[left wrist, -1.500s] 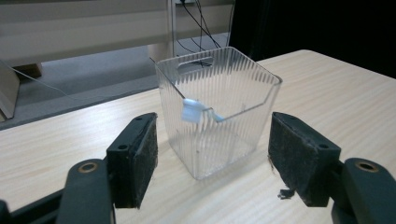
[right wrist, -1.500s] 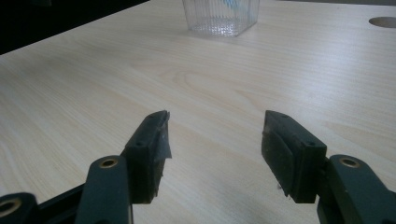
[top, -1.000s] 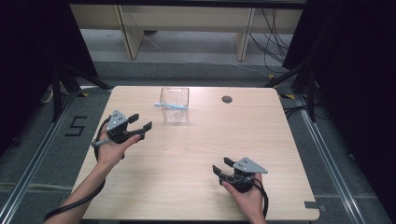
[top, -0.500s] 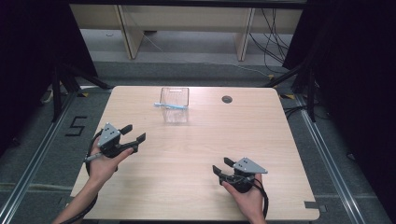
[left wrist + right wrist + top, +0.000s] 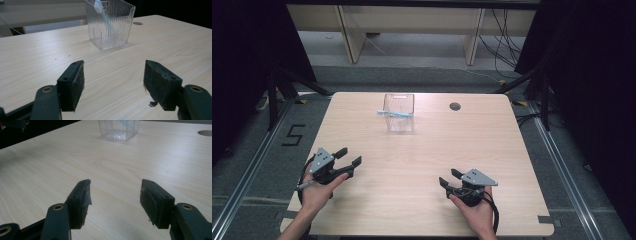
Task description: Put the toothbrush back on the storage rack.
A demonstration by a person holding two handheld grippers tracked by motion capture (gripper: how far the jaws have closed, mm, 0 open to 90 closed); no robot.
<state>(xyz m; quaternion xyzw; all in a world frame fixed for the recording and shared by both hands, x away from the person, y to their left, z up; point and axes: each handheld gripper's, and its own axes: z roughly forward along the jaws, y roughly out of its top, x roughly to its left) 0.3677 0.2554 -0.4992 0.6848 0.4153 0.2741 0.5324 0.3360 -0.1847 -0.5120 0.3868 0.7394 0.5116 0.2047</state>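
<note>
A clear ribbed plastic bin [image 5: 399,112] stands upright at the back middle of the table. A pale blue toothbrush [image 5: 395,113] leans inside it, its white head over the rim [image 5: 98,6]. My left gripper [image 5: 349,157] rests at the table's front left, open and empty, jaws aimed toward the bin [image 5: 110,23]. My right gripper [image 5: 448,178] sits at the front right, open with nothing between its jaws; the bin [image 5: 118,129] lies far ahead of it.
The light wooden table [image 5: 427,150] has a round cable hole [image 5: 455,106] at the back right. Dark curtains flank both sides, and a wooden bench and cables lie on the floor beyond the far edge.
My left gripper has pulled back from the table's middle left toward the front left edge. The right gripper has stayed still.
</note>
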